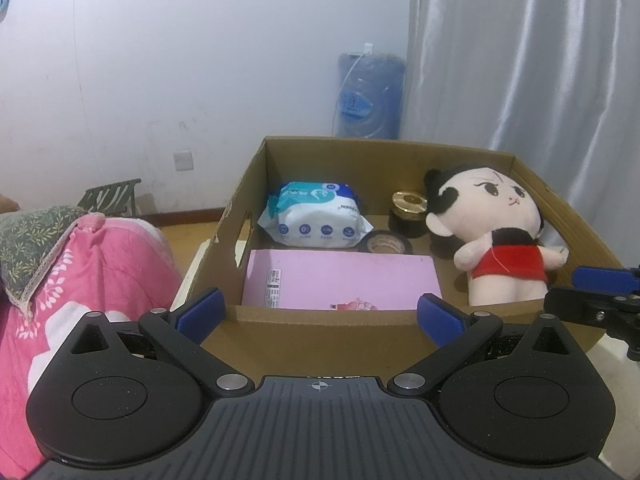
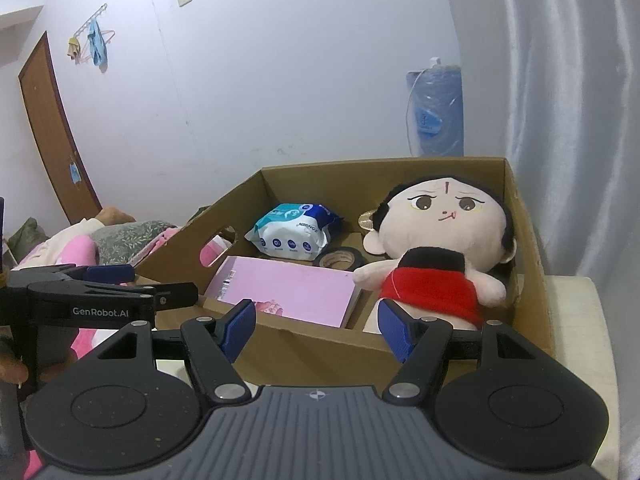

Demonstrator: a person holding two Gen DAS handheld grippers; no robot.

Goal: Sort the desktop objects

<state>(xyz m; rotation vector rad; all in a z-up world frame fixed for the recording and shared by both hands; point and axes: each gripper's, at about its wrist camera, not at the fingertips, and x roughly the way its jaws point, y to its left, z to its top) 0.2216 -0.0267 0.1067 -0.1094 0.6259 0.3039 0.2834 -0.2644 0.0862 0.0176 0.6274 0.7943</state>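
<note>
An open cardboard box (image 1: pixel 320 322) (image 2: pixel 528 240) holds a pink flat box (image 1: pixel 344 280) (image 2: pixel 288 288), a pack of wet wipes (image 1: pixel 316 216) (image 2: pixel 292 232), a roll of dark tape (image 1: pixel 386 243) (image 2: pixel 343 258), a dark jar with a gold lid (image 1: pixel 409 213) and a plush doll in a red dress (image 1: pixel 500 236) (image 2: pixel 436 256). My left gripper (image 1: pixel 320 314) stands open just before the box's near wall, nothing between its fingers. My right gripper (image 2: pixel 318 330) is open too, at the near wall in front of the doll. Each gripper shows at the edge of the other's view.
A bed with pink bedding (image 1: pixel 80 272) and a green patterned pillow (image 1: pixel 32 240) lies to the left. A blue water jug (image 1: pixel 370 96) stands by the wall behind the box. A grey curtain (image 1: pixel 540 60) hangs at the right. The box rests on a pale surface (image 2: pixel 576 320).
</note>
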